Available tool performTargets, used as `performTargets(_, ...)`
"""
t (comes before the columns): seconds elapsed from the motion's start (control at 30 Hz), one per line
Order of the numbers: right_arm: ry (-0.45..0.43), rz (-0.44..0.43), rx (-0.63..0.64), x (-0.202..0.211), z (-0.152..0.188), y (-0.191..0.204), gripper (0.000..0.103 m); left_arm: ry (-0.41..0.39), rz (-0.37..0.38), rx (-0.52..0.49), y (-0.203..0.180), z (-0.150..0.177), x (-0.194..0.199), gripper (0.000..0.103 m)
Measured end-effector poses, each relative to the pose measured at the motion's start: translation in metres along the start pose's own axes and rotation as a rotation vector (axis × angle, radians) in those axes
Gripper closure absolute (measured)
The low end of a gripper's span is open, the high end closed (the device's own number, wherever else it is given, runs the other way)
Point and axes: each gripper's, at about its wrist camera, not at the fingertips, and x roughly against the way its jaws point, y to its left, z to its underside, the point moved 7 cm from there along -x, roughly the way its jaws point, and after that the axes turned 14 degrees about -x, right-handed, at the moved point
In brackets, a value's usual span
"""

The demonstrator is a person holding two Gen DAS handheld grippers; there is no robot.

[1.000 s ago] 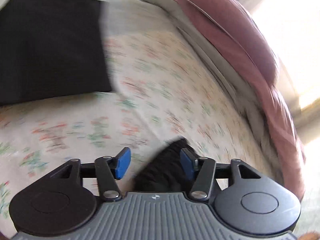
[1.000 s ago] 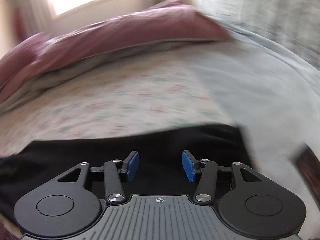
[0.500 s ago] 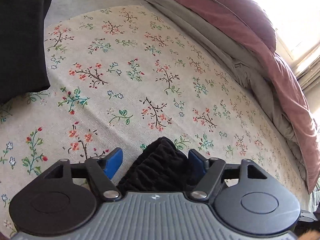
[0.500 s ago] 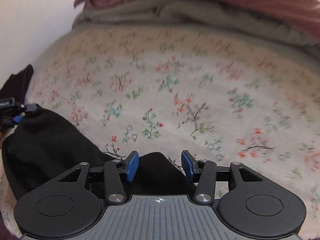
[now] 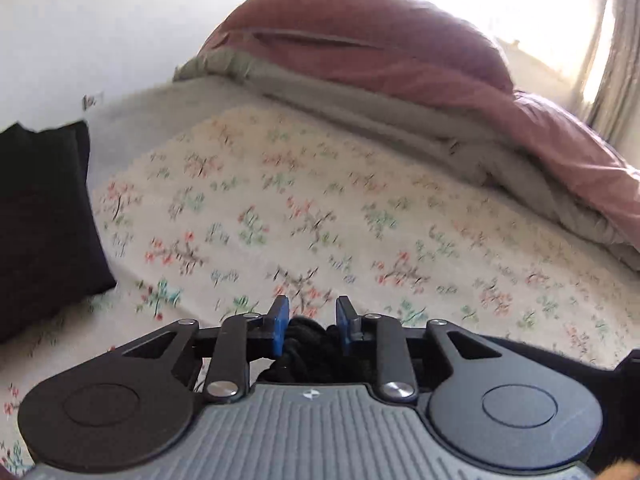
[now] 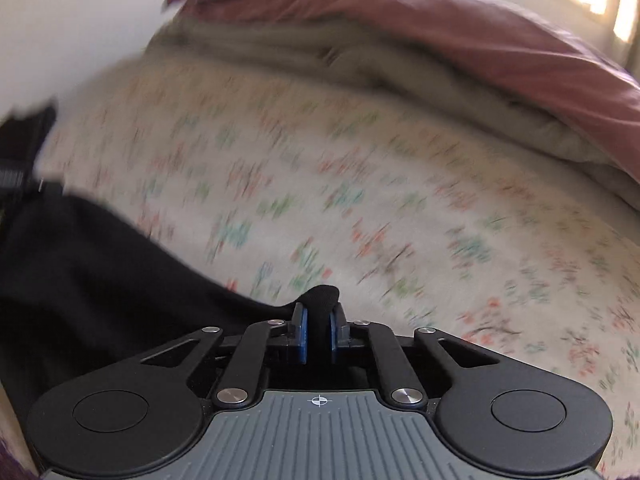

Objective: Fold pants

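Both grippers were wide apart half a second ago, and now both are pinching the black pants. On the left gripper [image 5: 308, 322] the blue pads have come in and squeeze a bunched black lump of the pants [image 5: 306, 330] between them. The right gripper [image 6: 319, 334] is closing its jaws at this moment, and its blue pads already press on a thin fold of the pants [image 6: 321, 300], which pokes up past the tips. The right camera has also swung, so the bed now looks smeared and tilted.

From the right gripper the black cloth runs off to the left side of its picture, lying loose on the bed. At that far left edge there is a dark blurry shape, too blurred to tell what it is.

Under the pants is a pale bedsheet [image 5: 320, 220] with little red and green flowers. No box or basket shows, so nothing is inside anything.

A black cushion [image 5: 40, 220] sits on the bed at the left of the left camera's picture, well apart from the pinched cloth. At the far side of the bed lies a folded grey blanket [image 5: 380, 120], and a pink duvet [image 5: 360, 48] is piled on top of it. A bright window [image 5: 500, 0] glows behind the duvet. Nothing lies on the flowery sheet between the grippers and the blanket.
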Motion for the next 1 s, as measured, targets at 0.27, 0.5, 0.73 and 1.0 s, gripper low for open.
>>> performTargets(0.27,0.008,0.161,-0.153,-0.045,0.017,-0.054,0.086,0.128,0.085,0.183,0.032,0.015,-0.029,0.046)
performTargets(0.5,-0.100,0.242,-0.132,-0.008,0.008,-0.035,0.068,0.186,0.189,0.269,0.038,0.022,-0.016,0.030)
performTargets(0.73,-0.146,0.067,0.168,0.037,0.023,0.080,0.055,0.335,0.250,0.469,0.062,0.059,-0.029,0.030)
performTargets(1.0,-0.048,-0.136,0.569,0.017,0.038,0.253,0.050,0.333,0.232,0.394,0.070,0.057,-0.028,0.030)
